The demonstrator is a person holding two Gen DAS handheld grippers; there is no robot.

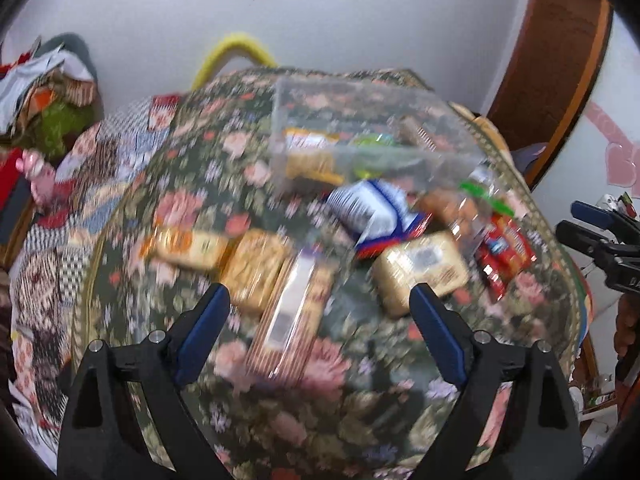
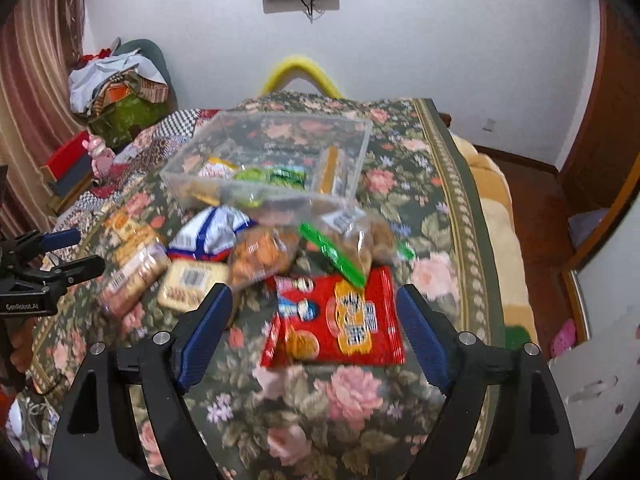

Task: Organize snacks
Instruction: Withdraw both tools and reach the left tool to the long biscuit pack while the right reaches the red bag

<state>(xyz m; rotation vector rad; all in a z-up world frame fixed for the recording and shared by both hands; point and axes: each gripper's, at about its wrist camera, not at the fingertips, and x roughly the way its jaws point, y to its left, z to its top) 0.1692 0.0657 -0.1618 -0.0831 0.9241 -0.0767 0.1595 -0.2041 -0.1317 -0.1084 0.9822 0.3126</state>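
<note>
Red snack packet between wide-apart right jaws, untouched.

Bin at table's far end, snack packets scattered before it, some inside

- cloth on counter: dark green, pink roses, lilac flowers
- snack bag, lower centre: red, yellow and white print
- packet, centre left: white, blue and red stripes
- bin, upper centre: clear
- tongs pads: blue, arms black
- zip strip: green
</note>
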